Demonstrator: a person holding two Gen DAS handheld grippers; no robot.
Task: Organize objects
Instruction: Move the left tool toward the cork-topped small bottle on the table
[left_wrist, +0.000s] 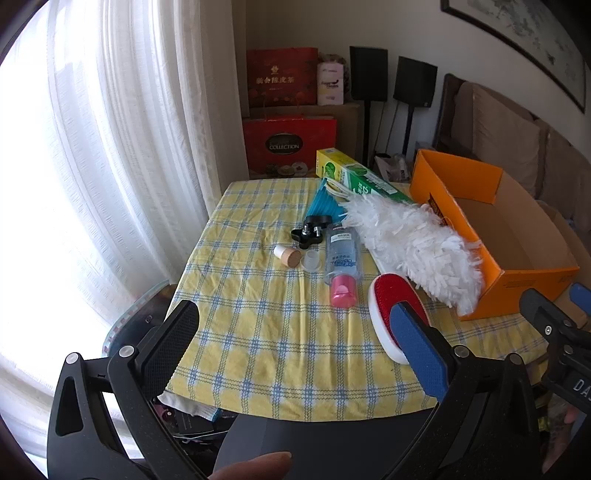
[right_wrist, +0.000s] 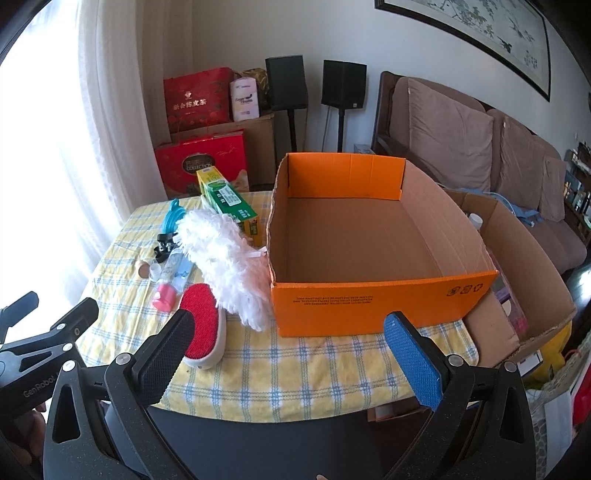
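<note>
My left gripper (left_wrist: 291, 332) hangs over the near edge of the table (left_wrist: 258, 350), tilted down, its jaws spread wide with nothing between them. My right gripper (right_wrist: 288, 347) hangs the same way further along that near edge, jaws just as wide and empty.

Going from the left edge of the table: that side, by the curtain (left_wrist: 129, 129), is bare cloth, and so is the strip along the near edge under my left gripper. Toward the middle lie a small cork stopper (left_wrist: 287, 254) and a clear cup (left_wrist: 312, 260) just beside it, with a black knob (left_wrist: 308, 230) behind them. Next comes a water bottle (left_wrist: 341, 258) lying on its side, pink cap toward me. Behind it, near the far edge, sit a blue fan-shaped piece (left_wrist: 325, 203) and a long green box (left_wrist: 364, 177), one end propped up. A red brush (right_wrist: 201, 325) with a white body lies close in front of my left gripper's blue finger and just beside my right gripper's black finger. The white duster (right_wrist: 229, 258) stretches from the green box toward me, its fluffy end touching the orange box (right_wrist: 369, 302).

The orange box fills the right half of the table, open on top and holding nothing, straight ahead of my right gripper. Its front wall stands back from the near edge, leaving a band of bare cloth there. Past the right edge a brown carton (right_wrist: 517, 258) stands touching the orange box's right side.
</note>
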